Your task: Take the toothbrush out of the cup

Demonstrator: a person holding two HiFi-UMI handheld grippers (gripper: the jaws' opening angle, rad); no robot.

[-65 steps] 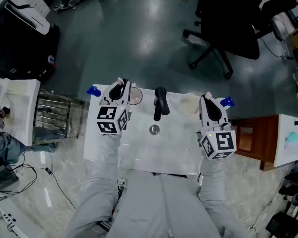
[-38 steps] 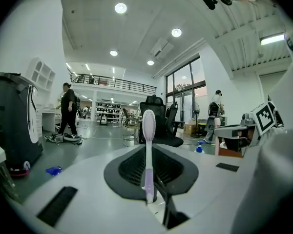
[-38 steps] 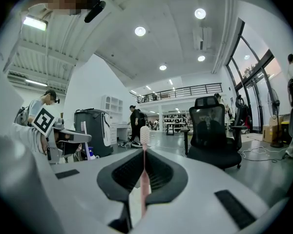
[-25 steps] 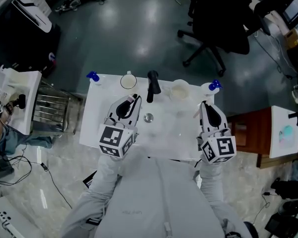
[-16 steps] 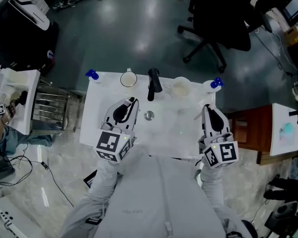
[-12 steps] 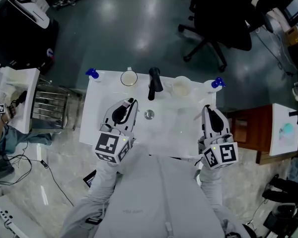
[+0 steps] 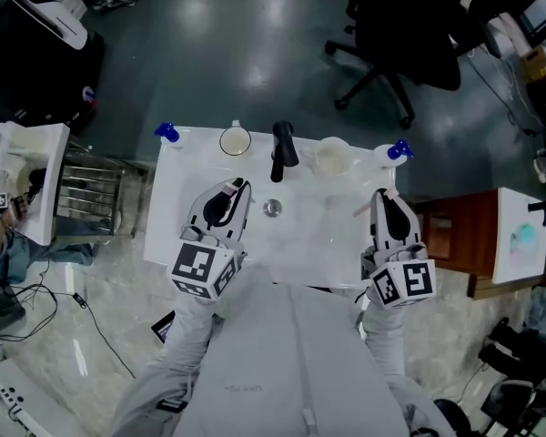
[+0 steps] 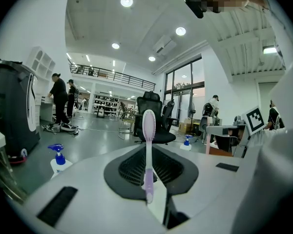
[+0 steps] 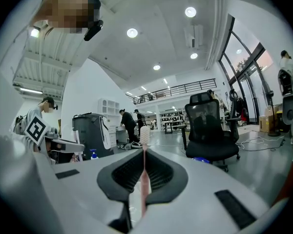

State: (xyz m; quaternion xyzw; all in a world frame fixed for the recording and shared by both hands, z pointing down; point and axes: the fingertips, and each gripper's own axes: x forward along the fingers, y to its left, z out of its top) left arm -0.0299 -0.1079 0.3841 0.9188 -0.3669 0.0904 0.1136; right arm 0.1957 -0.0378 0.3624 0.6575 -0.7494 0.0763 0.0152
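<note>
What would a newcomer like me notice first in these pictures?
Two toothbrushes: a purple toothbrush clamped in the left gripper and a pink toothbrush clamped in the right gripper, each centred in its gripper's view. The head view shows a white sink top below, with a black tap between a clear cup and a white cup at its far edge.

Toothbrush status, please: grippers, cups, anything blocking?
Left gripper shut on purple toothbrush. Right gripper shut on pink toothbrush. Both out, clear of left cup and right cup. Nothing blocking.
</note>
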